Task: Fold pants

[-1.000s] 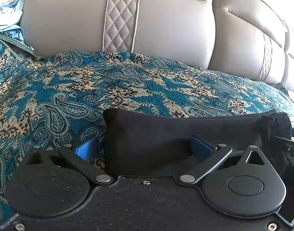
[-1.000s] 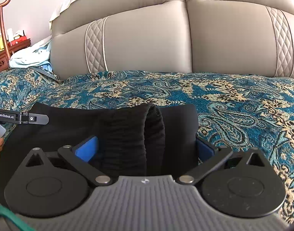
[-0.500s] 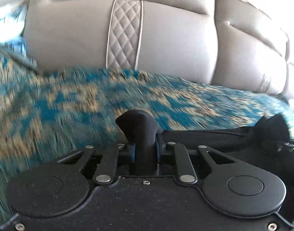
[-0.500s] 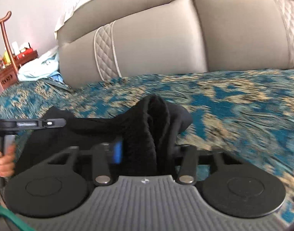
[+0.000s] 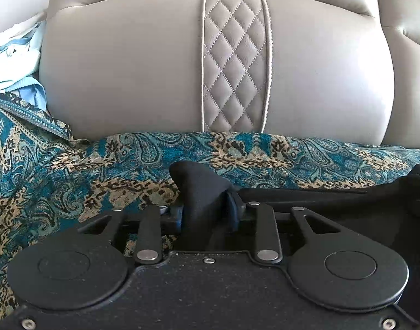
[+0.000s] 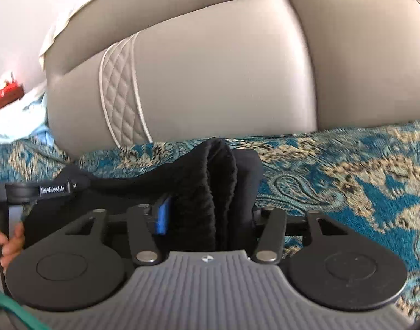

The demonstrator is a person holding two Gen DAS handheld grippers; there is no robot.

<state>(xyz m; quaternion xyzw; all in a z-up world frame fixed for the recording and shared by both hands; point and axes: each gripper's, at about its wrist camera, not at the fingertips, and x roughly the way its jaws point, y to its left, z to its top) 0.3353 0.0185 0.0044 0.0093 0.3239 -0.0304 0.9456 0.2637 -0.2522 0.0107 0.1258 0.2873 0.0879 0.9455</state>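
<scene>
The padded grey headboard (image 5: 127, 68) fills the top of both views, from nine o'clock round to three, with a quilted diamond strip (image 5: 236, 60) at twelve in the left wrist view. Below it the bed (image 5: 58, 181) spreads under a teal and tan paisley cover, wrinkled at nine o'clock where pale blue cloth (image 5: 23, 55) is heaped against the headboard.

The black pants (image 6: 215, 192) lie across the cover between the two tools. In the right wrist view the ribbed waistband stands bunched at the centre, rising toward twelve o'clock from between the fingers, while the rest of the cloth runs off toward nine o'clock to the other tool. In the left wrist view a small peak of the pants (image 5: 201, 192) pokes up at the centre, and a taut black edge stretches away toward three o'clock.

The right tool (image 6: 207, 220) pinches the thick waistband, its blue pads (image 6: 163, 217) pressed on the folds, though its jaws are easing apart. The left tool (image 5: 207, 214) pinches the thin peak of cloth between narrowly set pads, its jaws likewise easing apart.

At nine o'clock in the right wrist view, the left hand (image 6: 9, 244) grips the left tool's handle.
</scene>
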